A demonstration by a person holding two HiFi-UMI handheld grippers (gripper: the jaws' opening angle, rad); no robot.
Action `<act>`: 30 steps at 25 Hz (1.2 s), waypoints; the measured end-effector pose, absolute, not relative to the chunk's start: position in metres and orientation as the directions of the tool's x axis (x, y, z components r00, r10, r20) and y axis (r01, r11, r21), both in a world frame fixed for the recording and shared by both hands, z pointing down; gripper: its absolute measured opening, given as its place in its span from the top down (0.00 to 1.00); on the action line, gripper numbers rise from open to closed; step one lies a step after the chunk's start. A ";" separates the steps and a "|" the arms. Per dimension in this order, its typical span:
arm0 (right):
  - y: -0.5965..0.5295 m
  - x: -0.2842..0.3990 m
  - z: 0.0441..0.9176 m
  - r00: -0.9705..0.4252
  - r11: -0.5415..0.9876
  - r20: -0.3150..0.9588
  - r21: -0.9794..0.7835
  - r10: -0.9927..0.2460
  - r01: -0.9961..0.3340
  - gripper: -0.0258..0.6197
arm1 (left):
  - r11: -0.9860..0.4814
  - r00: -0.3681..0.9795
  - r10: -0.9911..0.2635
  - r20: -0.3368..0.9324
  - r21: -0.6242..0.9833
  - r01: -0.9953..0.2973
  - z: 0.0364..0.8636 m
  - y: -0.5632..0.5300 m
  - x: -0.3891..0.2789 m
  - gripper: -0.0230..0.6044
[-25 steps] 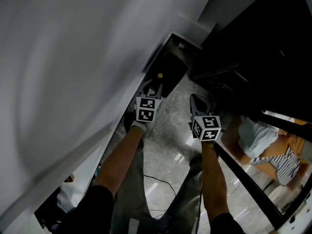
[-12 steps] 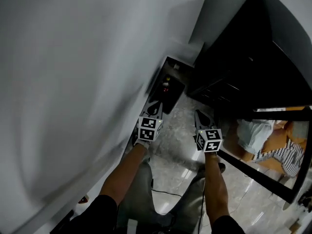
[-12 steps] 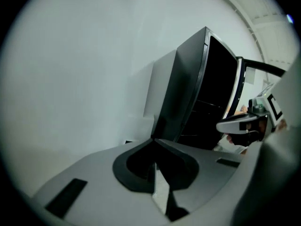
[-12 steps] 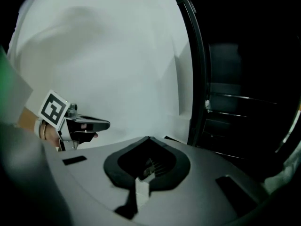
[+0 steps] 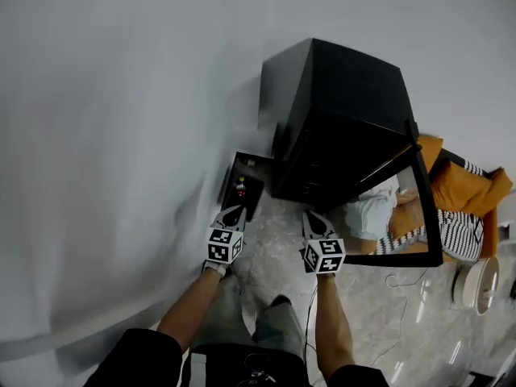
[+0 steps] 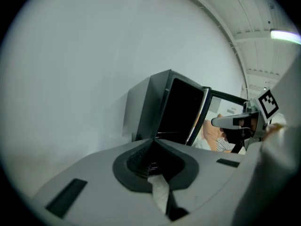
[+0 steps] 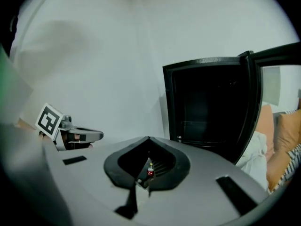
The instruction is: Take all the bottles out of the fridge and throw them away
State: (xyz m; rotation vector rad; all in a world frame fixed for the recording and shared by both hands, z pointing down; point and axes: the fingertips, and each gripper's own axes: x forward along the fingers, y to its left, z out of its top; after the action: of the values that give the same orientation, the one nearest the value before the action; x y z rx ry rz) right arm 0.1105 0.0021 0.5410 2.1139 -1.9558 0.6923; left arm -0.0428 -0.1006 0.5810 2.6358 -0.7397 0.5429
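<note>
The left gripper [image 5: 235, 214] and right gripper [image 5: 313, 222] each have their jaws pressed together on nothing, side by side near the bin [image 5: 253, 185], where a red-capped bottle [image 5: 240, 189] seems to lie. The fridge [image 5: 339, 127] stands open, its shelves dark and apparently bare. The emptying looks done or nearly so.
</note>
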 end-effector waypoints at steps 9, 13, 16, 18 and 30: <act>0.130 0.137 0.430 0.033 -0.122 0.376 -0.216 -0.926 -0.969 0.95 | -0.826 0.833 -0.414 0.366 0.233 -0.513 0.454 0.019 -0.001 0.95; 0.182 0.148 0.411 0.037 -0.123 0.366 -0.214 -0.930 -0.969 0.95 | -0.840 0.845 -0.411 0.342 0.218 -0.497 0.419 0.072 0.007 0.95; 0.205 0.152 0.398 0.028 -0.115 0.350 -0.230 -0.936 -0.966 0.95 | -0.842 0.843 -0.424 0.331 0.197 -0.502 0.399 0.099 0.004 0.95; 0.215 0.151 0.387 0.019 -0.103 0.338 -0.233 -0.941 -0.967 0.95 | -0.836 0.837 -0.440 0.327 0.192 -0.514 0.389 0.111 -0.003 0.95; 0.253 0.124 0.360 -0.010 -0.075 0.311 -0.258 -0.950 -0.963 0.95 | -0.808 0.810 -0.499 0.307 0.174 -0.563 0.357 0.152 -0.054 0.95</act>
State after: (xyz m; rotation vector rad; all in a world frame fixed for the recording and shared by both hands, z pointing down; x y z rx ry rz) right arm 0.1244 0.2529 0.3596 2.1884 -2.1151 0.6404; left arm -0.0544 0.1522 0.3574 2.7393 -0.8190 0.3606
